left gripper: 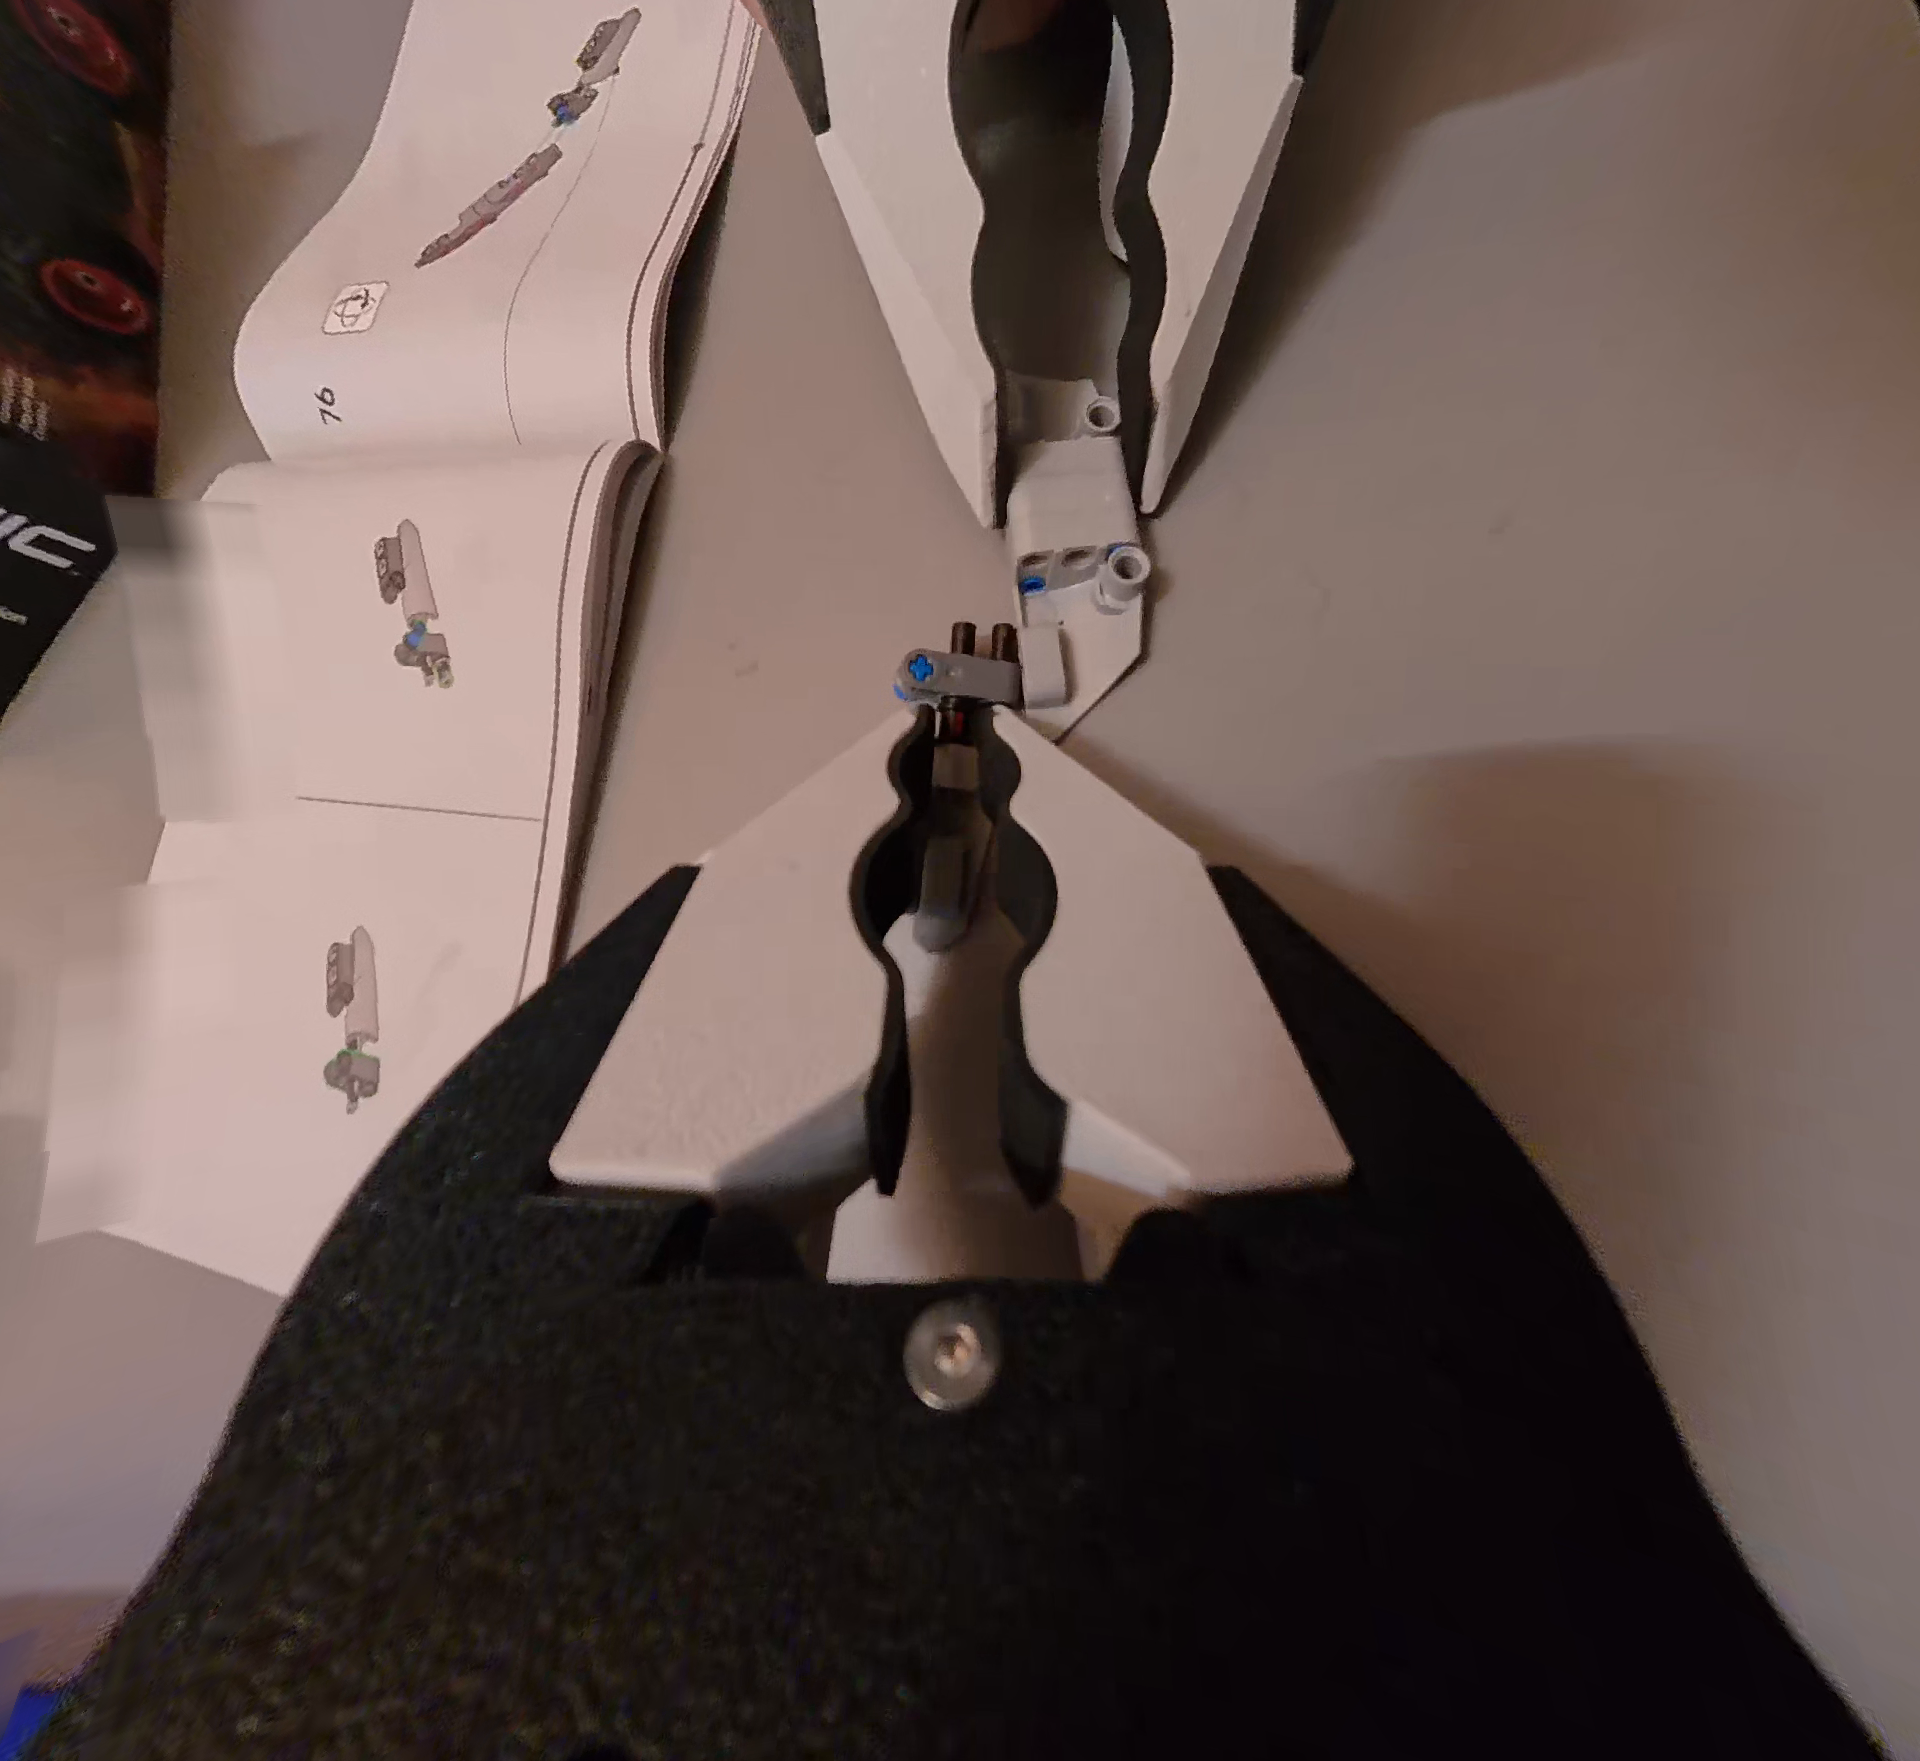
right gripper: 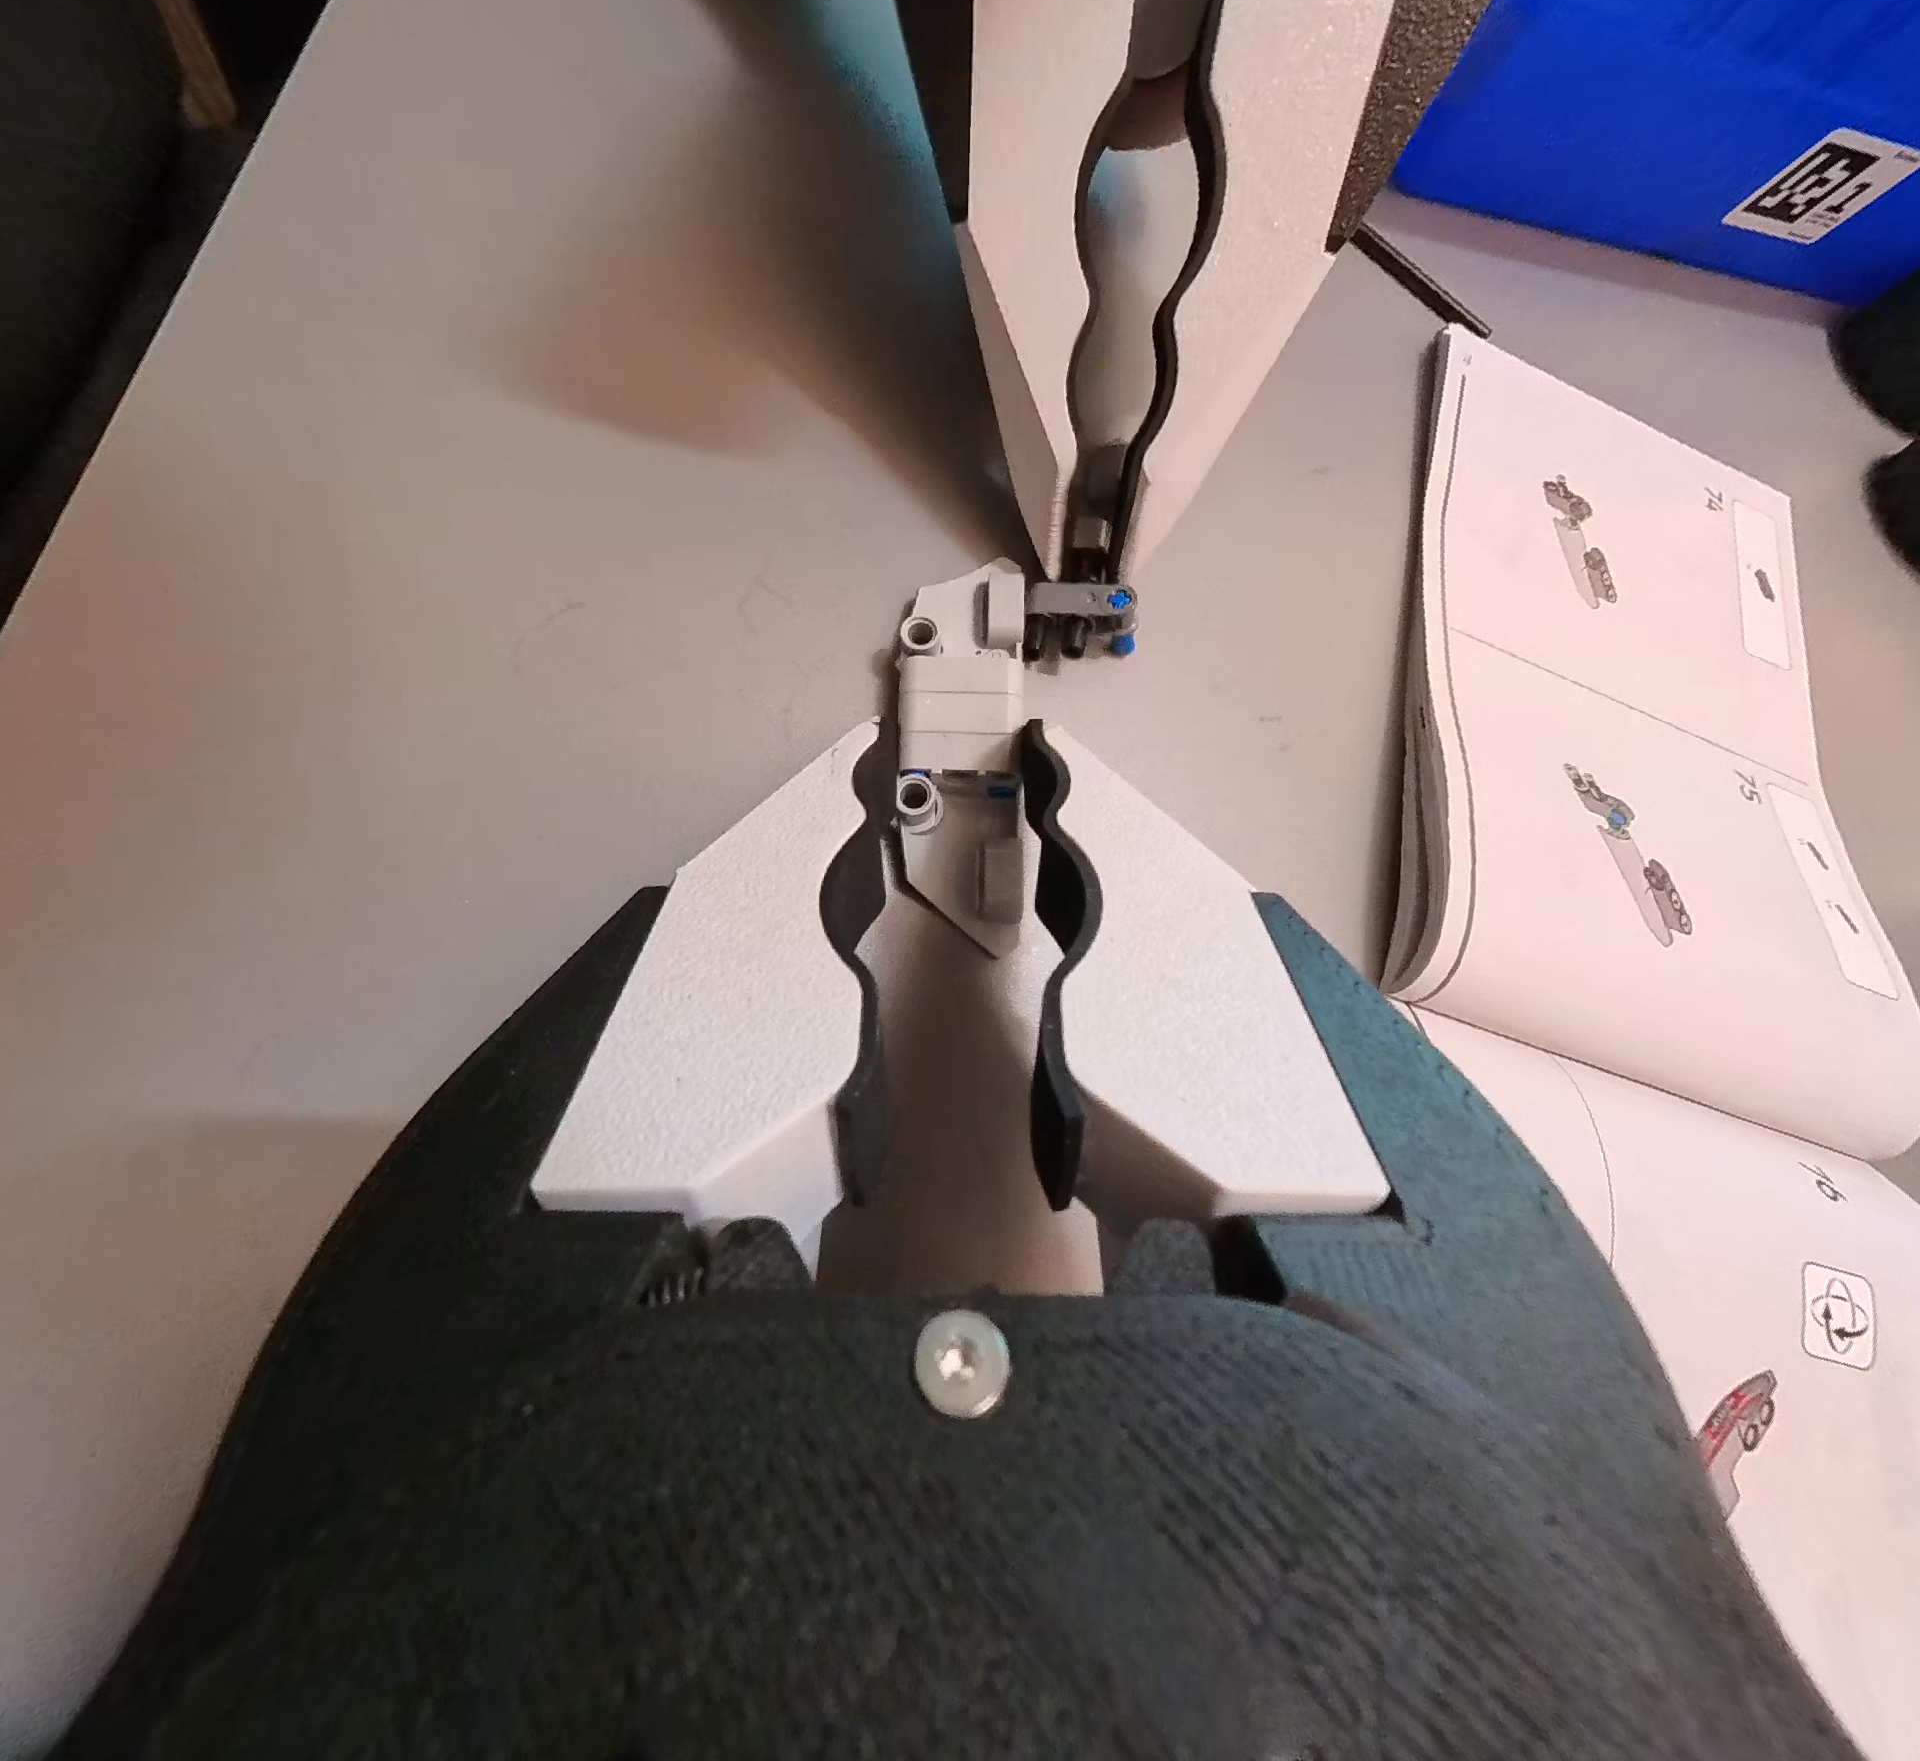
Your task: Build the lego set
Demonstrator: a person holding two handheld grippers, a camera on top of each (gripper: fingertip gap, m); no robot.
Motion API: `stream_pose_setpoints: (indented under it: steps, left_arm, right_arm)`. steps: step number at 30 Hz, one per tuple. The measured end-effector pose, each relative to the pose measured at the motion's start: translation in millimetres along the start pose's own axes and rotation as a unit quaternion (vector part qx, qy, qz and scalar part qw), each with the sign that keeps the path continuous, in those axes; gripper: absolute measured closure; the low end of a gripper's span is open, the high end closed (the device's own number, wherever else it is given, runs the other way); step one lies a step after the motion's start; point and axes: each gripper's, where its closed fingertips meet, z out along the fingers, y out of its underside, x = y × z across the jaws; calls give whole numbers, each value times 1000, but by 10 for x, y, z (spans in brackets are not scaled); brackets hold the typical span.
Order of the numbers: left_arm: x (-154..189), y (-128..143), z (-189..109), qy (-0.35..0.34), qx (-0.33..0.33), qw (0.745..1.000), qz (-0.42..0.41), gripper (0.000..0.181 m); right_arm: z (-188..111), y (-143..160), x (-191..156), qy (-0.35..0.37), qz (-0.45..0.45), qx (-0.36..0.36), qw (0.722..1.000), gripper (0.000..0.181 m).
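Dim warm indoor light, soft shadows on the table (left gripper: pixel 1455 568), strong fisheye bending (edges blurred), close foreground soft

Your pale table (right gripper: pixel 520 464) carries the open instruction booklet (right gripper: pixel 1621 672), a blue bin (right gripper: pixel 1683 70) and a dark box (left gripper: pixel 73 153).

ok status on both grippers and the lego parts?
Left gripper shut on small grey connector. Right gripper shut on white panel assembly. Parts meeting mid-air over table. Open manual off to the side, nothing blocking.
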Motion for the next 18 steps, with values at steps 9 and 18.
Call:
stream_pose_setpoints:
  steps: [9, 18]
  left_arm:
    - [-94, 25, 8, -28, 1, 1000, 1, 177]
    - [-164, 98, -55, -18, 20, 999, -22, 172]
  right_arm:
    - [-7, -6, 4, 9, -8, 3, 1000, 159]
    - [-5, -1, 25, 13, -4, 1, 1000, 159]
